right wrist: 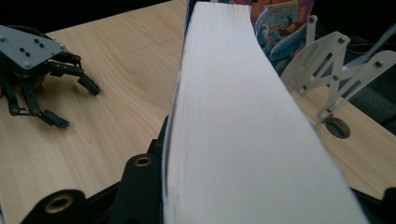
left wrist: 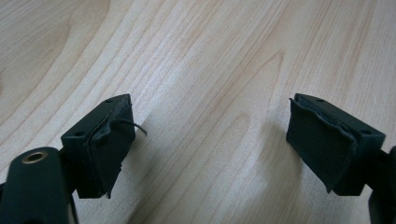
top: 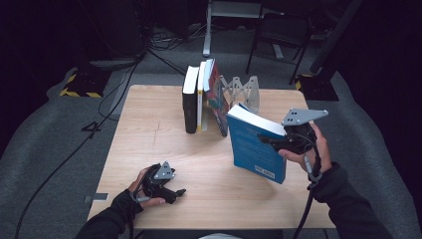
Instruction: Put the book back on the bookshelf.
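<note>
Between the jaws of the right gripper (top: 272, 141) sits a thick blue book (top: 256, 144), clamped across its cover and pages so that the jaws stand partly closed on its full thickness. In the right gripper view the white page edge (right wrist: 243, 121) runs straight out from between the jaws, which press on it from either side. The book hangs tilted, clear of the tabletop (top: 149, 129), with its lower corner nearest the wood. Ahead of the jaws and a little to the side stands a row of books (top: 201, 97), upright and leaning against one another, and just beyond them a pale folding book stand (top: 244, 89); the colourful cover at the near end of the row shows past the page edge (right wrist: 275, 28).

The left gripper (top: 171, 191) rests low near the front of the tabletop, well apart from the book. Its jaws stand wide with nothing between them; bare wood grain lies in the gap, and the pads (left wrist: 109, 149) touch no object.

The step in hand appears to be carrying the blue book towards the row to shelve it. The next move likely calls for turning the book upright, spine in line with the others, and lowering it into the space between the end of the row and the stand. The grip should hold until the book's bottom edge is on the wood and it leans on its neighbour; letting go early could tip it or knock the row over.
</note>
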Demonstrator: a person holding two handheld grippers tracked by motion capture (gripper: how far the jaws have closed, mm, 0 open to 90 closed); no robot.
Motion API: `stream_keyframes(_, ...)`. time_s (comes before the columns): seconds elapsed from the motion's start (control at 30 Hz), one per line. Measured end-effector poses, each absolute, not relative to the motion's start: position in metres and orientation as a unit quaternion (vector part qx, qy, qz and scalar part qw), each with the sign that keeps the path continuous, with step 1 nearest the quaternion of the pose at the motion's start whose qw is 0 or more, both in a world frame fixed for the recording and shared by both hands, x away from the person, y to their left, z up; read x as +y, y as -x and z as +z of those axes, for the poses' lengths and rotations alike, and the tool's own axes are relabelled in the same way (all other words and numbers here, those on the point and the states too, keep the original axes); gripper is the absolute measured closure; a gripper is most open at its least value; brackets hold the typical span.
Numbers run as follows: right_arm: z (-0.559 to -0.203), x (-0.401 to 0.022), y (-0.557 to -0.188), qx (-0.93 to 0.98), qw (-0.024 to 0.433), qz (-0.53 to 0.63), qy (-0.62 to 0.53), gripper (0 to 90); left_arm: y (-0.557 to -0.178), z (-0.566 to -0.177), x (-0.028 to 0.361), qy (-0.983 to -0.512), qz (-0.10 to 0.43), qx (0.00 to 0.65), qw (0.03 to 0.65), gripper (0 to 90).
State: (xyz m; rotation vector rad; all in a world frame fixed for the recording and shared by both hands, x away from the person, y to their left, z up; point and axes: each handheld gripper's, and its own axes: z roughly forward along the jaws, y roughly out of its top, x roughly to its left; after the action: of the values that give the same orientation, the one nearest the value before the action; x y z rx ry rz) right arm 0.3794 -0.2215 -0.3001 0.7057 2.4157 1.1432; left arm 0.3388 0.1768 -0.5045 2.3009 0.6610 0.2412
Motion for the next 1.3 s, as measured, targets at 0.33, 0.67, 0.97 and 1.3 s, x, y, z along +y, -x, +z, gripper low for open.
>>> stream_keyframes(0.33, -0.291, -0.228, -0.394, 0.849, 0.22, 0.39, -0.279, 60.0, -0.339, -0.504, 0.177, -0.893, 0.093, 0.254, 0.359, 15.6)
stream_keyframes(0.67, -0.283, -0.217, -0.42, 0.828, 0.229, 0.411, -0.304, 60.0, -0.34, -0.505, 0.176, -0.893, 0.091, 0.254, 0.36, 15.5)
stream_keyframes(0.97, -0.277, -0.209, -0.451, 0.807, 0.25, 0.419, -0.333, 60.0, -0.34, -0.504, 0.176, -0.893, 0.092, 0.253, 0.36, 15.5)
stream_keyframes(1.3, -0.274, -0.199, -0.484, 0.782, 0.285, 0.413, -0.369, 59.9, -0.34, -0.504, 0.176, -0.894, 0.091, 0.252, 0.36, 15.5)
